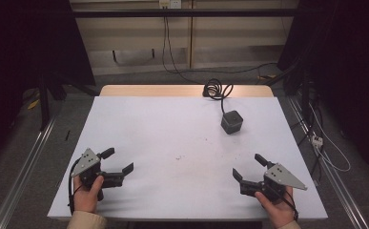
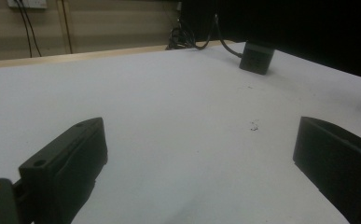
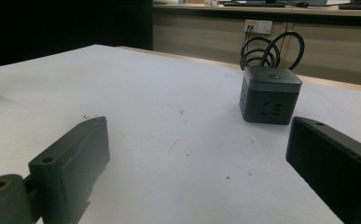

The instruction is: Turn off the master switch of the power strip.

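A dark cube-shaped power socket [image 1: 231,121] stands on the white table [image 1: 172,143] toward the back right, its black cable coiled [image 1: 216,89] behind it. The same cube [image 2: 257,56] is far off in the left gripper view and closer [image 3: 269,94] in the right gripper view. My left gripper [image 1: 117,161] rests near the front left, held by a hand, its jaws wide apart with nothing between them. My right gripper [image 1: 249,166] sits near the front right, also open and empty, pointing toward the cube. Bare tabletop lies between each pair of fingers [image 2: 64,168] [image 3: 71,161].
Small dark specks [image 1: 178,157] mark the table's middle. A wooden edge [image 1: 182,90] runs along the table's far side. Cables and a white power strip [image 1: 317,140] lie on the floor at the right. Metal rails [image 1: 25,167] flank both sides of the table.
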The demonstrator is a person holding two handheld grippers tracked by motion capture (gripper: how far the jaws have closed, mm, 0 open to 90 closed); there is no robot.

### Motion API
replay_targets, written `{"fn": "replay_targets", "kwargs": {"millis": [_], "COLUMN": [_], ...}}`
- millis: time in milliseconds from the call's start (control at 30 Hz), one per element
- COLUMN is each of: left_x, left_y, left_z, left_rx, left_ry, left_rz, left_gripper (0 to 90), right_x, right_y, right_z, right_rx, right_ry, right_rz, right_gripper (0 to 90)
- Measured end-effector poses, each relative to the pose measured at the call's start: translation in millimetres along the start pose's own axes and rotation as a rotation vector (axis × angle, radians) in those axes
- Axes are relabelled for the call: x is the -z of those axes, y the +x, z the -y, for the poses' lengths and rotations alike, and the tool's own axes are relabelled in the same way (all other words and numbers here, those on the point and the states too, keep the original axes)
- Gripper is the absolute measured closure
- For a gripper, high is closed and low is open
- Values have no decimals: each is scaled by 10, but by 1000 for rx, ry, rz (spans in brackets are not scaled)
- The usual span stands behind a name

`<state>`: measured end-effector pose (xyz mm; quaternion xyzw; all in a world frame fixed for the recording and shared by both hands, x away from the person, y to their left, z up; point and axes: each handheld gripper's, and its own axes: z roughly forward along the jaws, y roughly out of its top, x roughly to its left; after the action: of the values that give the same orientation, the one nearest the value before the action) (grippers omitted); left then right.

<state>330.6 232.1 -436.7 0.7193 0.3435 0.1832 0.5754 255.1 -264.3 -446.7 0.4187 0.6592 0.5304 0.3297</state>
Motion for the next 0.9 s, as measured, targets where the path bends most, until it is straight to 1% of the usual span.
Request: {"fn": "replay_targets", "kwargs": {"millis": [33, 133, 300, 467, 533, 633, 667, 700, 900], "left_x": [-2, -2, 0, 11, 19, 33, 33, 44, 59], "left_y": [-5, -13, -21, -16, -9, -9, -9, -15, -3], "left_z": [-1, -8, -12, -5, -1, -6, -6, -12, -3], "left_rx": [4, -13, -20, -23, -13, -14, -14, -17, -17], "left_ry": [-2, -1, -9, -11, -13, -18, -18, -31, -30], "left_rz": [2, 4, 9, 4, 10, 12, 12, 18, 17], "left_gripper": [26, 26, 26, 26, 26, 26, 26, 26, 26], "right_x": [-7, -35, -79, -185, -229, -300, -322, -352, -445], "right_y": [-2, -1, 4, -6, -12, -21, -21, -23, -55], "right_z": [-5, -22, -47, -93, -102, -115, -122, -130, -173], "right_rx": [1, 17, 20, 32, 30, 36, 33, 34, 36], "right_ry": [2, 4, 12, 26, 37, 44, 45, 45, 43], "right_rz": [-1, 1, -1, 1, -4, -2, 3, -1, 10], "right_gripper": [56, 56, 54, 52, 51, 51, 51, 51, 56]}}
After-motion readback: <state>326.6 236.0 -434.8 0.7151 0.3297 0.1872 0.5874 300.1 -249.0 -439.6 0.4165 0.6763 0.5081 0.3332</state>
